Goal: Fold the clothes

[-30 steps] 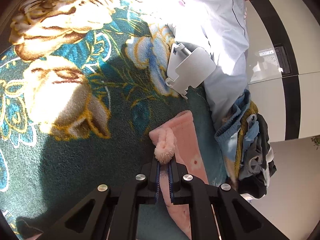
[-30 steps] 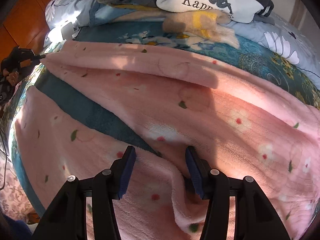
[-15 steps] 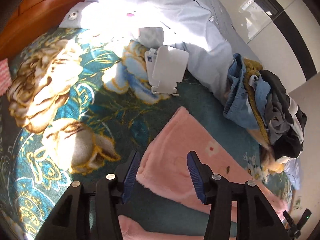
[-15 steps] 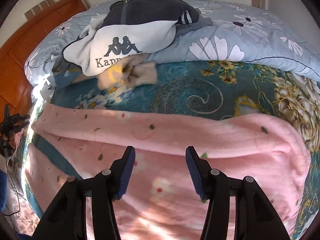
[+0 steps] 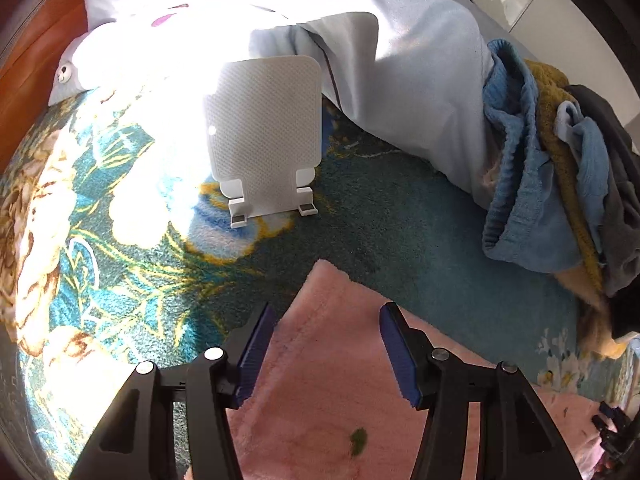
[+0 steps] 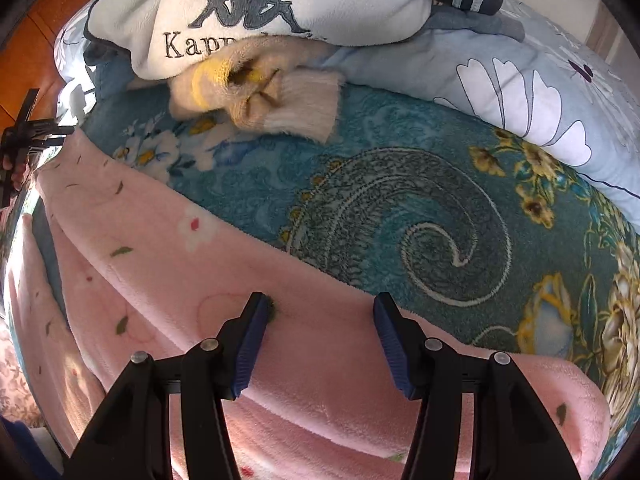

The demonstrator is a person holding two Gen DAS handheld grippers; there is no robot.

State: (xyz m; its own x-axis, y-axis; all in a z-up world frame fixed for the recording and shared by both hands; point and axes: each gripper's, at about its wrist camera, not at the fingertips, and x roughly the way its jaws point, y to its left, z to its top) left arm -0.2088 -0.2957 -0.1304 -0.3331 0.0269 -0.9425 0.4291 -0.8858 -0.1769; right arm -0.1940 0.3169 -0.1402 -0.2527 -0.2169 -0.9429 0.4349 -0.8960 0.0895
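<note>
While left tongs are spreading, freshly opened, pink garment lying unpinched between them on bed; right tongs hovering spread, gripping nothing. Risk: released corner at 12 o'clock slipping, fold unrolling on plush.

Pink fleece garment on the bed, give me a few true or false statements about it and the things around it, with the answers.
1. The pink fleece garment lies on a teal floral blanket. True.
2. The left hand-held gripper is clamped on the garment. False: its jaws stand apart over the fleece and have just been opening.
3. A white plastic stand sits beyond the garment's corner. True.
4. The right hand-held gripper is shut. False: it is open above the fleece.
5. A white top with dark lettering lies folded on the pink garment. False: it rests bunched on the pale floral bedding, apart from the garment.
</note>
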